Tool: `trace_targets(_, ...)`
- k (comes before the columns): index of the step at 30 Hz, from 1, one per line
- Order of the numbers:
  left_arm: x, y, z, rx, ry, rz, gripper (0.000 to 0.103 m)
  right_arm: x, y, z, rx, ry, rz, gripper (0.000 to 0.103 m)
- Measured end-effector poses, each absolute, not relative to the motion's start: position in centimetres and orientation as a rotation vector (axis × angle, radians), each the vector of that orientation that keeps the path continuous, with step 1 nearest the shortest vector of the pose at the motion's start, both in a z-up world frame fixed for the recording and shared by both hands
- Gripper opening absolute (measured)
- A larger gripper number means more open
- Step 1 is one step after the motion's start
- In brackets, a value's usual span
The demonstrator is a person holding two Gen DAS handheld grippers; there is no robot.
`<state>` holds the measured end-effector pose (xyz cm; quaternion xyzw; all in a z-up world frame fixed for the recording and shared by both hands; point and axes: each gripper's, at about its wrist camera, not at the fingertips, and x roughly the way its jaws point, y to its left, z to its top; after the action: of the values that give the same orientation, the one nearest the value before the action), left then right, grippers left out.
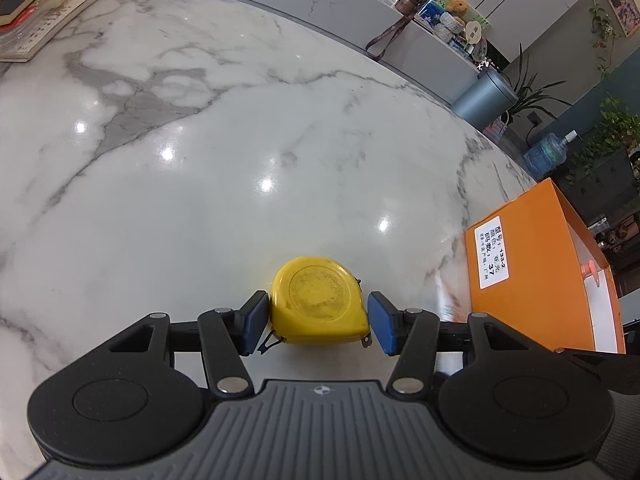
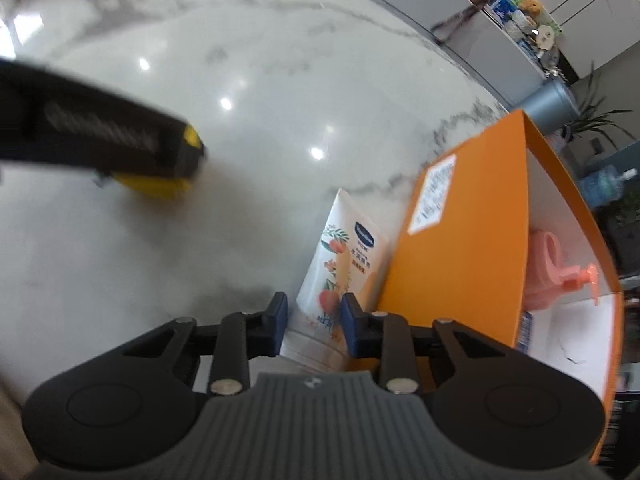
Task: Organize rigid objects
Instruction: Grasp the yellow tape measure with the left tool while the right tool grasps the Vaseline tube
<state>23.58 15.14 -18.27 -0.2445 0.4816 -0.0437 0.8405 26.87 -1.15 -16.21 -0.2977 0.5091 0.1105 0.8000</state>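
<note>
Yellow tape measure (image 1: 320, 302) lies flat on its broad side on the marble tabletop (image 1: 208, 152), round face up; its metal hook tab pokes out at the lower right corner, toward the camera and the box side. Left gripper (image 1: 318, 322) brackets it w/ blue pads: left pad touches the case, right pad looks just beside it w/ a thin gap, so a firm grasp can't be confirmed. In the right wrist view the same tape measure (image 2: 160, 186) shows blurred under the other gripper's black body.

White lotion tube (image 2: 340, 276) lies on the table, long axis running away from the camera, crimped end far, cap end near, right alongside the orange box (image 2: 468, 240). Right gripper (image 2: 314, 326) straddles the tube's near end; pads at both sides, contact can't be told. Box is open; pink pump bottle (image 2: 560, 276) inside.
</note>
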Motion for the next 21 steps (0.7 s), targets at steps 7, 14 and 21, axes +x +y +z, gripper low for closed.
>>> trace_targets(7, 23.6, 15.2, -18.3, -0.522, 1.018, -0.094, 0.062, 26.0, 0.8, -15.1, -0.562, 1.062, 0.413, 0.029)
trace_targets(14, 23.6, 15.5, -18.5, -0.553, 1.012, -0.095, 0.062, 28.8, -0.6, -15.1, -0.416, 1.144, 0.384, 0.052)
trace_targets(21, 23.8, 15.5, -18.5, -0.548, 1.002, -0.091, 0.062, 31.0, -1.6, -16.8, -0.251, 1.261, 0.362, 0.053)
